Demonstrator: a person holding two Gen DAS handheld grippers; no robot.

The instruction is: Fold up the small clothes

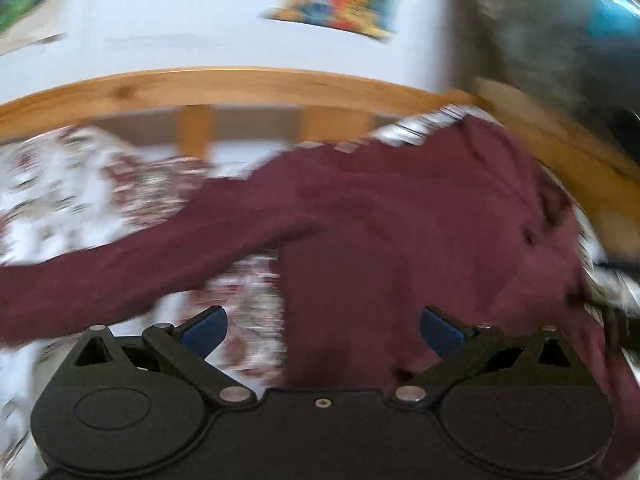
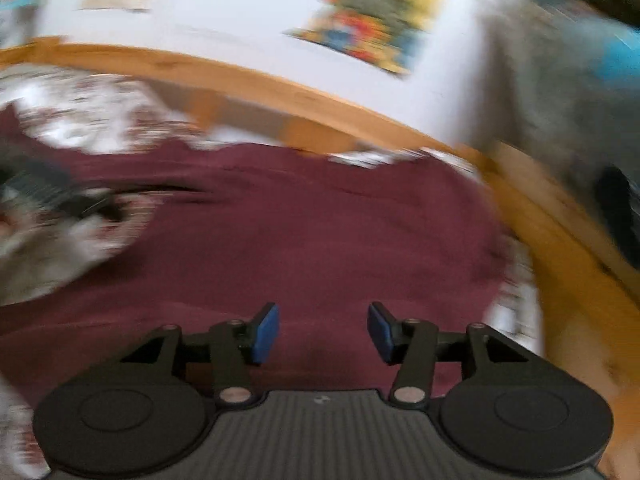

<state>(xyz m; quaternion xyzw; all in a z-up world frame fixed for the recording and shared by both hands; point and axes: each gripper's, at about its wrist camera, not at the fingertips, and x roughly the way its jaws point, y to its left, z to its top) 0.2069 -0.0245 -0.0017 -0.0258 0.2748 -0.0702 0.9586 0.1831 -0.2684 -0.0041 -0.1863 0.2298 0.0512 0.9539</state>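
Observation:
A maroon long-sleeved top (image 1: 400,220) lies spread on a floral bedspread (image 1: 72,184), one sleeve stretching out to the left. My left gripper (image 1: 322,330) is open wide and empty, just above the top's left edge. In the right wrist view the maroon top (image 2: 300,232) fills the middle. My right gripper (image 2: 323,332) is open and empty just above the cloth. The left gripper (image 2: 48,200) shows as a dark blur at the left. Both views are motion-blurred.
A wooden bed frame (image 1: 240,84) runs along the far side and curves down the right (image 2: 560,240). Behind it is a white wall with colourful posters (image 1: 340,0). A grey blurred shape with blue (image 1: 560,40) stands at the upper right.

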